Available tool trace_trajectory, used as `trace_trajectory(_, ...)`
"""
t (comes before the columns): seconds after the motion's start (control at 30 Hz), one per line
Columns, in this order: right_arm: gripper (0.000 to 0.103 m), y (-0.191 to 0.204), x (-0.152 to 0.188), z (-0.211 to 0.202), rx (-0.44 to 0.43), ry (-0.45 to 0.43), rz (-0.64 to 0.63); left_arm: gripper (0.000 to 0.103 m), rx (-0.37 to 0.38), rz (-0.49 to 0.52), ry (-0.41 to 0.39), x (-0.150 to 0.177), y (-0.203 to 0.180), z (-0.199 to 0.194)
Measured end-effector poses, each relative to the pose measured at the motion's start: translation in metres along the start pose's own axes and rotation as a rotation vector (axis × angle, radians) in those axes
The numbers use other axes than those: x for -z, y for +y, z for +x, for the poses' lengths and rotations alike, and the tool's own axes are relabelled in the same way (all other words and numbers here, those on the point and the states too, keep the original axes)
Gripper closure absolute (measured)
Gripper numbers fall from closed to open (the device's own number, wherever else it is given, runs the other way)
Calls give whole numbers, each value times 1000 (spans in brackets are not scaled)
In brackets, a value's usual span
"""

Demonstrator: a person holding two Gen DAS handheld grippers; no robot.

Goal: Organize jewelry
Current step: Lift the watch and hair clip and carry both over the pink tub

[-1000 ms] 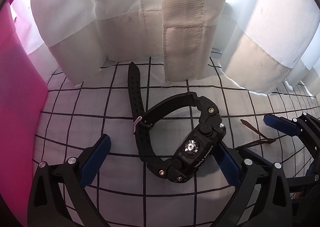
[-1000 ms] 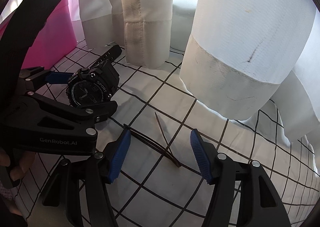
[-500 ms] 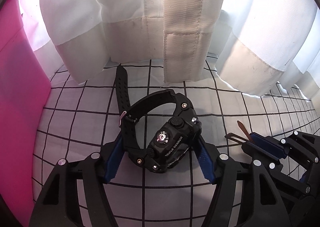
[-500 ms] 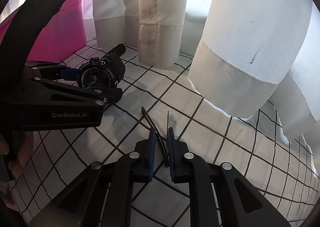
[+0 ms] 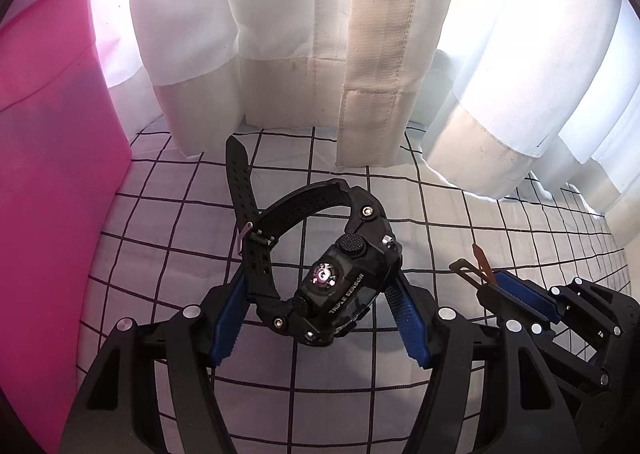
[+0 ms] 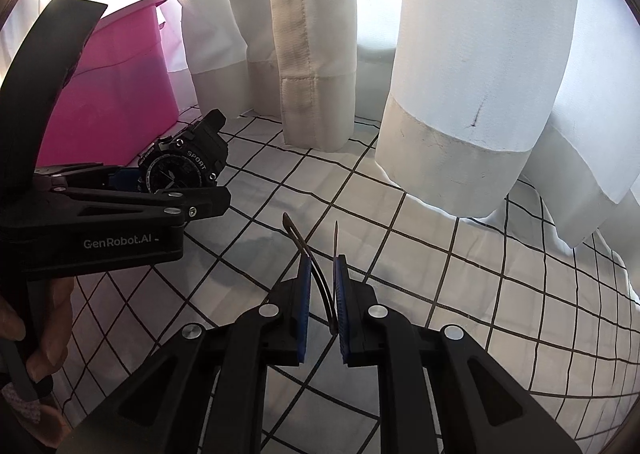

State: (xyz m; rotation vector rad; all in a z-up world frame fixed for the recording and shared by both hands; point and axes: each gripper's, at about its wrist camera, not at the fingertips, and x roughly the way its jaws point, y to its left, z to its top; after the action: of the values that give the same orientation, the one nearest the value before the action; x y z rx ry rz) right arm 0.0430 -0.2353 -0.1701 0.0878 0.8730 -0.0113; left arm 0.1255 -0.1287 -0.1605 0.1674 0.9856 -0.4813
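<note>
Left jaws clamp the watch [image 5: 340, 278], its strap end pointing away.

Black left gripper [image 5: 316, 318], blue pads [image 5: 226, 322], seemingly silver screws

White curtains [image 5: 372, 54] hang in folds, backlit by strong daylight, their hems resting on a white cloth with a black grid [image 5: 420, 222] that covers the surface. Left of the curtains stands a pink plastic bin [image 5: 52, 158], its rim catching the glare.
</note>
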Motion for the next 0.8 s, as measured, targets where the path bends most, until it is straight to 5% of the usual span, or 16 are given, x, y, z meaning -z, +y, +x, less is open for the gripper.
trace_trajectory(0.8,91,34,-39,-98,44,-168,12,39,13,38,-223,-26,7,-120)
